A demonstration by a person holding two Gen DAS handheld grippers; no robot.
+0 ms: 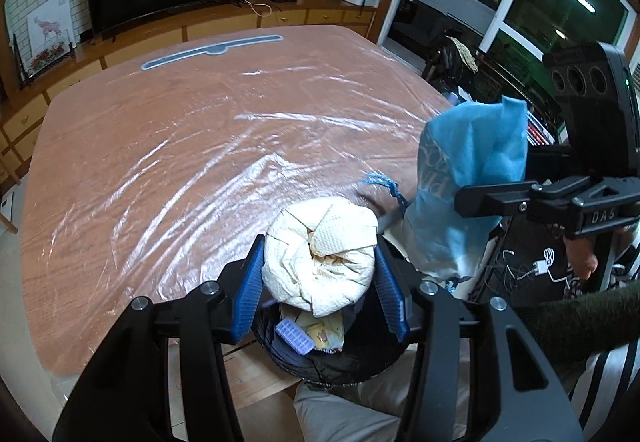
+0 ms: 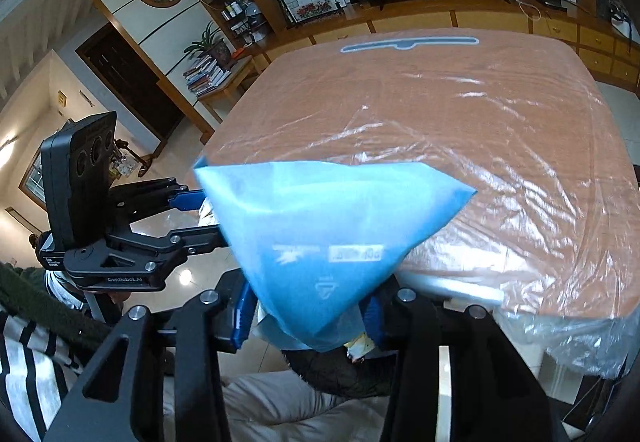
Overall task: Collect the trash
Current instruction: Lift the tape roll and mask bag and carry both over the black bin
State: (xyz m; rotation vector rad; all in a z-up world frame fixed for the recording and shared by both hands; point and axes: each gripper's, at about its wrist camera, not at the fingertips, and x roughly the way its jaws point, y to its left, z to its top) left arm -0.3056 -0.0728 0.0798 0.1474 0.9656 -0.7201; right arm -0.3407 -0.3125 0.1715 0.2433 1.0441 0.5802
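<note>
The left gripper [image 1: 320, 282] pinches a paper wad [image 1: 320, 258] above the bin [image 1: 320, 362], ready to drop, while the right gripper [image 2: 308, 318] apparently clamps a blue bag [image 2: 320, 242] beside it.

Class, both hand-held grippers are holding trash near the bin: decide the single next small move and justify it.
Probably open the left hand-held gripper: its paper wad already hangs right over the black bin, so it should drop in. The right hand-held gripper holds the blue bag off to the side.
</note>
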